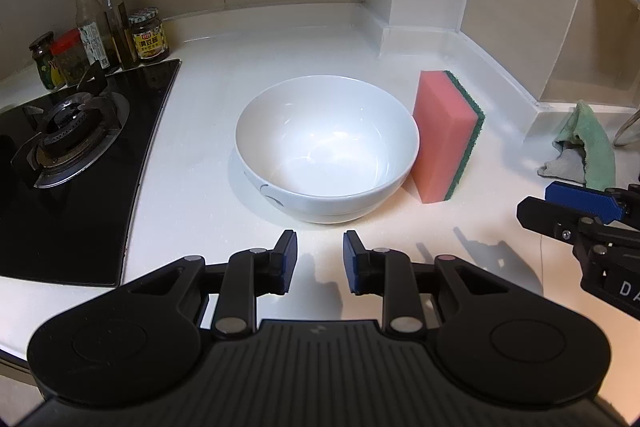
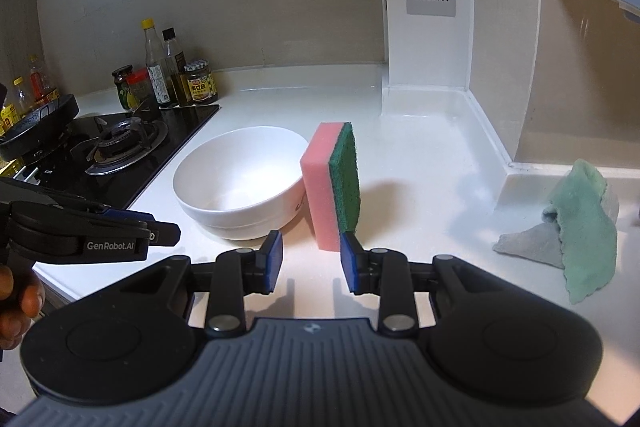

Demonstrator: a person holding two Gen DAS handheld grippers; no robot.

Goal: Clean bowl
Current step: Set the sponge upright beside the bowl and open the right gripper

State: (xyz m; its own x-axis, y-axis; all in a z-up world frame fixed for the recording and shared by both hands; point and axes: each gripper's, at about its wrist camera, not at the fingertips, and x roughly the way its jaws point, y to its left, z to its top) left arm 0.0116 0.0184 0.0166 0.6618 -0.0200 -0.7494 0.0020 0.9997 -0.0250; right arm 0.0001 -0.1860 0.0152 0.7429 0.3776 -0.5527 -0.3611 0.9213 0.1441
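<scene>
Both tools hover with fingers apart, holding nothing. The white bowl (image 1: pixel 326 147) sits on the worktop (image 1: pixel 208 75) just ahead of the left tool (image 1: pixel 320 261). The pink-and-green sponge (image 2: pixel 332 185) stands on edge directly ahead of the right tool (image 2: pixel 310 261), touching the bowl. It looks best to straddle the sponge's flat faces squarely and close gently, so it doesn't topple.

So the white bowl (image 1: pixel 327 147) sat upright and empty in the middle of the white tabletop (image 1: pixel 208 131), with a pink sponge (image 1: pixel 446 137) standing on edge right against its right side, green scrubby face turned away from the bowl. The left gripper (image 1: pixel 320 263) hovered just in front of the bowl, jaws apart with nothing between them. The right gripper (image 1: pixel 568 207) poked in from the right edge. A gas stove (image 1: pixel 76 147) was off to the left, condiment jars (image 1: pixel 100 35) behind it, and a crumpled green cloth (image 1: pixel 588 151) far right.
</scene>
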